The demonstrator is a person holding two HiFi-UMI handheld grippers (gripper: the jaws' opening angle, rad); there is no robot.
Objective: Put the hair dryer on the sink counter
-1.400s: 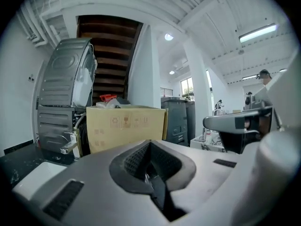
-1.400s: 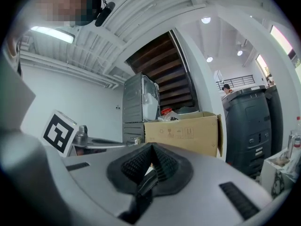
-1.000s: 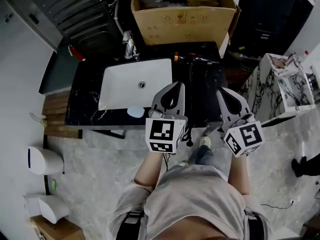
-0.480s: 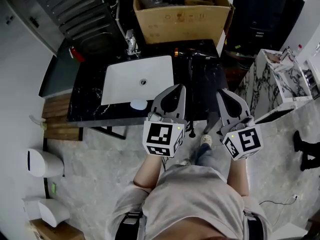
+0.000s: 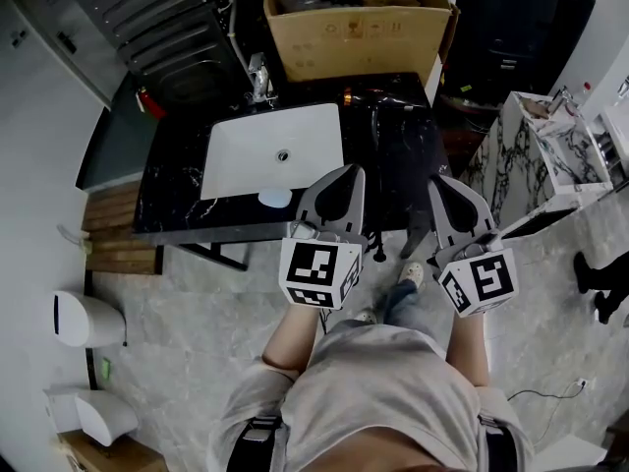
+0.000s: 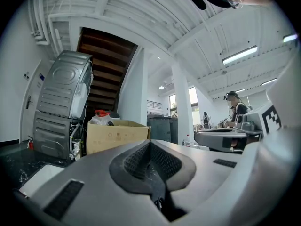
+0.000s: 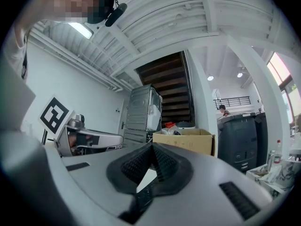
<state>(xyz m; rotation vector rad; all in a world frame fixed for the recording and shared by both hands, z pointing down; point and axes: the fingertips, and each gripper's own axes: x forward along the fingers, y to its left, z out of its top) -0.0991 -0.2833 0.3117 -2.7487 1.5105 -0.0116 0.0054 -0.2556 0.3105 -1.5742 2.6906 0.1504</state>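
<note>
A dark hair dryer (image 5: 385,103) with an orange ring seems to lie at the back of the black marble sink counter (image 5: 177,190), right of the white basin (image 5: 275,150). Its outline is hard to make out against the dark top. A thin cord (image 5: 374,226) runs from there to the counter's front edge and hangs down. My left gripper (image 5: 350,169) (image 6: 150,143) hovers shut over the counter's front edge, holding nothing. My right gripper (image 5: 435,179) (image 7: 152,145) is beside it, near the counter's right corner, also shut and empty.
A faucet (image 5: 258,77) stands behind the basin, and a large cardboard box (image 5: 359,23) behind the counter. A pale round pad (image 5: 274,198) lies at the basin's front. A white marble-patterned table (image 5: 545,160) stands to the right, and white bins (image 5: 86,319) on the floor to the left.
The counter has drifted slightly up and away in the head view. Both grippers stay shut and side by side in nearly the same place.
</note>
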